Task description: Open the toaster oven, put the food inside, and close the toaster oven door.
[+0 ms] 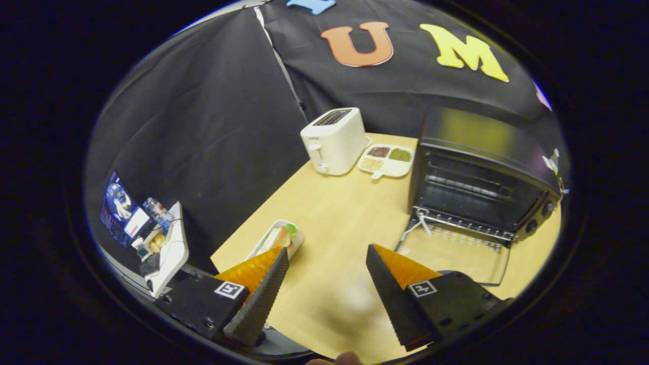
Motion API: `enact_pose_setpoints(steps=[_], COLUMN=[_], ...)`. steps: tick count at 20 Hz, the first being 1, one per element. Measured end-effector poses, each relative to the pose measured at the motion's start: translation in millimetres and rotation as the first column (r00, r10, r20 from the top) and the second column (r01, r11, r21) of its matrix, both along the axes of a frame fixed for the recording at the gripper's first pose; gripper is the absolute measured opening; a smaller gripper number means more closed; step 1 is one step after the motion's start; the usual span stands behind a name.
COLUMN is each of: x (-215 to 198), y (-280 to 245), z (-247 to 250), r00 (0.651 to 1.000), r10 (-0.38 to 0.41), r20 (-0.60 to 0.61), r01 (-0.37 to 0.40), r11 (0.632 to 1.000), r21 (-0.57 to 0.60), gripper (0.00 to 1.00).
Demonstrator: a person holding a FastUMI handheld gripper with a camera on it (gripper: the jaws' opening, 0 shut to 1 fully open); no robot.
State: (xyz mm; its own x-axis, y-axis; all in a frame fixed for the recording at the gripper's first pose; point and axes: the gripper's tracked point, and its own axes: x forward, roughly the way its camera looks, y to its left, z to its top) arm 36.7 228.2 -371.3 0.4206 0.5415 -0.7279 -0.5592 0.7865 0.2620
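Wooden tabletop (329,213) is what your gripper (327,256) hangs over, fingers spread wide with nothing between them, just bare wood. Your food, a sandwich in a white tray (279,238), sits right at the tip of the left finger, near the table's edge. The black toaster oven (481,177) is ahead and off to the right of the right finger, its glass door (456,253) already dropped flat onto the table. Further back you've got a white toaster (334,142) and, just beside it, a divided plate (386,161) with little food portions.
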Motion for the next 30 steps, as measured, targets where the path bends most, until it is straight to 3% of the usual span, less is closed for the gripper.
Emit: enact_pose_setpoints(steps=[6, 12, 15, 19, 23, 30], x=[-25.6, -18.5, -14.3, -15.9, -18.3, -32.9], y=[61.0, 86.9, 97.2, 103.5, 101.1, 81.8], z=[-48.0, -82.1, -86.9, -75.7, -44.7, 36.1], r00=[0.974, 0.892, 0.863, 0.844, 0.848, 0.867], r10=[0.039, -0.054, -0.060, -0.061, -0.063, -0.059], r20=[-0.222, -0.448, -0.501, -0.533, -0.527, -0.495], r01=[-0.022, 0.121, 0.147, 0.159, 0.170, 0.220], r11=[0.997, 0.985, 0.980, 0.977, 0.973, 0.937], r21=[0.076, 0.121, 0.136, 0.140, 0.156, 0.272], gripper=[1.00, 0.98, 0.83, 0.48, 0.39, 0.39])
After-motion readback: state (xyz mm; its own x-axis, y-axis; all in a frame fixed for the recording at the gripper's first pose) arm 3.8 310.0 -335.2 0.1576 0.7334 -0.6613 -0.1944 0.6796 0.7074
